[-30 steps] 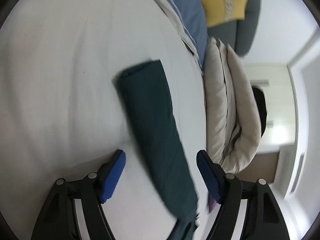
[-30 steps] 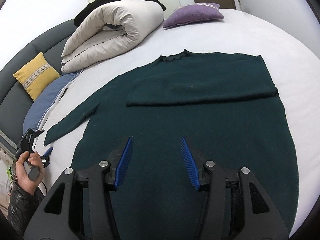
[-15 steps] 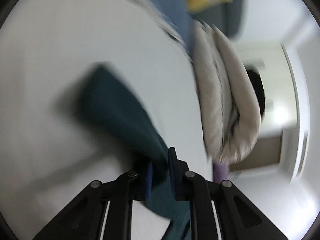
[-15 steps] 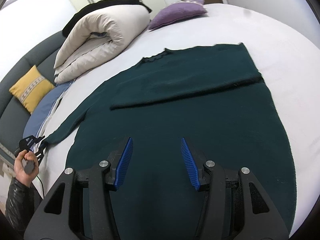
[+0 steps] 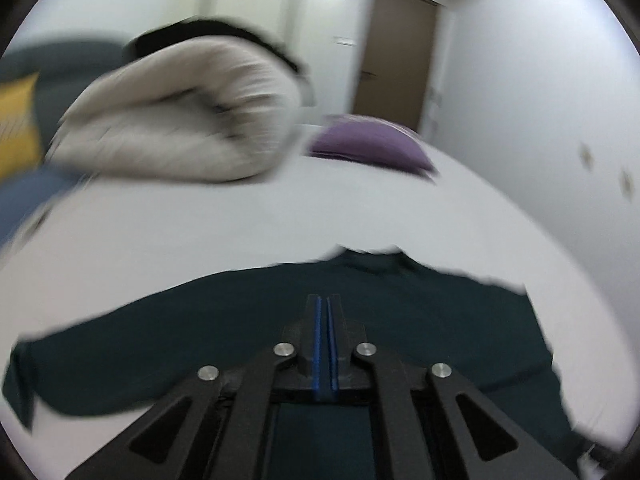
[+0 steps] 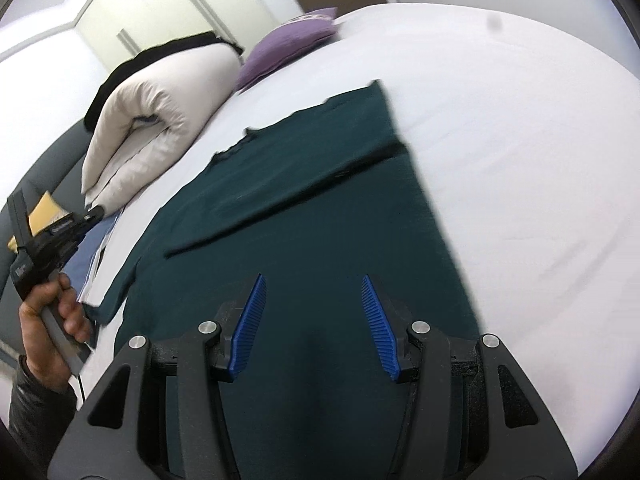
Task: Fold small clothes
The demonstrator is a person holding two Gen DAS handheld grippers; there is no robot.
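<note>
lying flat on the bed [image 6: 520,128], the dark green sweater [image 6: 320,216] runs lower left to upper right under the right tool [image 6: 316,320], jaws spread and empty; the left tool [image 5: 324,332], clenched on nothing visible, has let go the sleeve it pinched half a second ago

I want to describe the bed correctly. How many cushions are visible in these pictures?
2. A purple cushion lies at the far end of the bed, beyond the rolled duvet. A yellow cushion leans on the grey headboard, partly hidden. Others may be hidden.
</note>
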